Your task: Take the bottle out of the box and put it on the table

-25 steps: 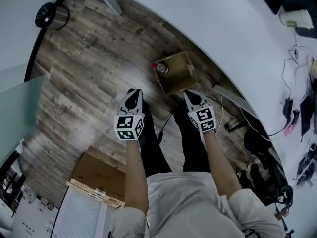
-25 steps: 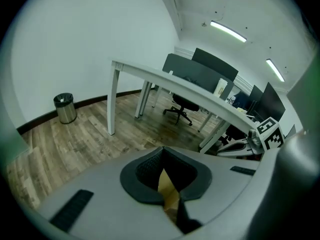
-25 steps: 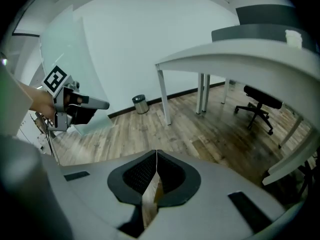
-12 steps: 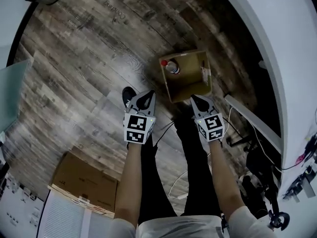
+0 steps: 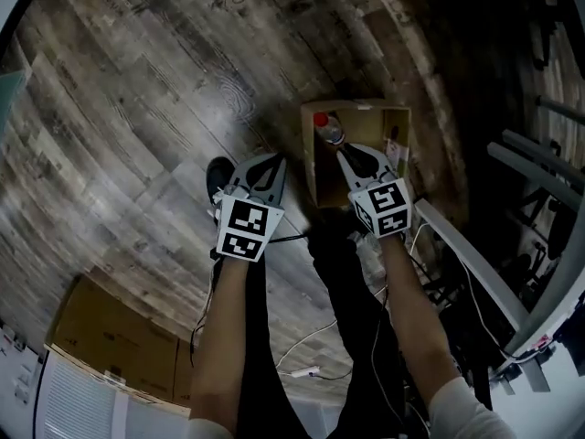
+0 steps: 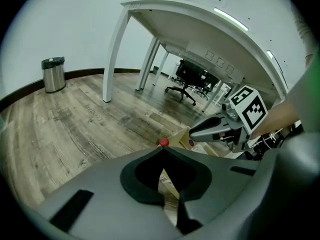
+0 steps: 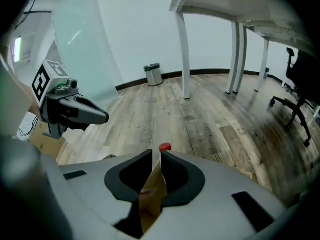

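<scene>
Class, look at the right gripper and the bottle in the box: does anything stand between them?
Nothing visible does. The box is open on top, the bottle stands upright in one corner, and the right gripper points at it from close by. Its jaws have just been opening, with nothing between them.

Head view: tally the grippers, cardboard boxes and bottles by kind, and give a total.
Grippers: 2, left gripper and right gripper
Cardboard boxes: 2, open box and other box
Bottles: 1, bottle
Total: 5
</scene>
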`<state>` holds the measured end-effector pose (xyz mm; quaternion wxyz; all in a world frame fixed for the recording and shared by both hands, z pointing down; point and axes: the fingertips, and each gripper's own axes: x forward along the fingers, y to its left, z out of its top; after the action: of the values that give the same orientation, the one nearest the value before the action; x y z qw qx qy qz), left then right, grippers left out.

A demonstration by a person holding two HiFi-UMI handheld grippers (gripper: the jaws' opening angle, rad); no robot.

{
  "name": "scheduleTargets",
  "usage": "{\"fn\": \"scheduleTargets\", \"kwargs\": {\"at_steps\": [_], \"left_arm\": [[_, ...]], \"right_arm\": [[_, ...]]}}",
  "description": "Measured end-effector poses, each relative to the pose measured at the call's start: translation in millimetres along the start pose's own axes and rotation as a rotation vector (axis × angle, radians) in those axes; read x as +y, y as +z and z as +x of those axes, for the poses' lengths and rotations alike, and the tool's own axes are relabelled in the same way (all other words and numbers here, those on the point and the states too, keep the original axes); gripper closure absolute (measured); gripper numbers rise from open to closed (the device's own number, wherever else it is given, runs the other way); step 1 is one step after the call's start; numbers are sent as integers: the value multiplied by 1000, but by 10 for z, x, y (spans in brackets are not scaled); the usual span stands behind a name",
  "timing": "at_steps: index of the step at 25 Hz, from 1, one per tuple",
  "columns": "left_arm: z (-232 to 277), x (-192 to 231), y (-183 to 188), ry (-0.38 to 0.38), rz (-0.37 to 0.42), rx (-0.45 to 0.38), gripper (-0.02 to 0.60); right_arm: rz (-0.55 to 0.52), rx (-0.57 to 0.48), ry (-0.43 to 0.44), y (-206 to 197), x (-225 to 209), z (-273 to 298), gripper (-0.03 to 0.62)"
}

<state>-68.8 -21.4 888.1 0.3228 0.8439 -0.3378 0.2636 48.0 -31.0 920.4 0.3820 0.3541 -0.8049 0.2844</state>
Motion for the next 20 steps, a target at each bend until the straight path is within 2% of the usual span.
{"fn": "scheduleTargets", "kwargs": {"at_steps": [5,9,14,19,20], "left_arm": [[153,110,-144,-5,-31,-36,568],[257,116,-334,-33,-6,-15,568],[354,156,-590,-64,26,25,568],[322,300,-647,-51,31,14,568],[316,311,-665,-48,27,13,568]], "right_arm": [[-75,-1,12,104,-95,428,428],[-137,17,14,46,-129,724,340],[-207,36,41,-67,-138,1001,332],[-255,79,16,-146,-144,1212,335],[-271,86,7,-160,-141,1215,371]]}}
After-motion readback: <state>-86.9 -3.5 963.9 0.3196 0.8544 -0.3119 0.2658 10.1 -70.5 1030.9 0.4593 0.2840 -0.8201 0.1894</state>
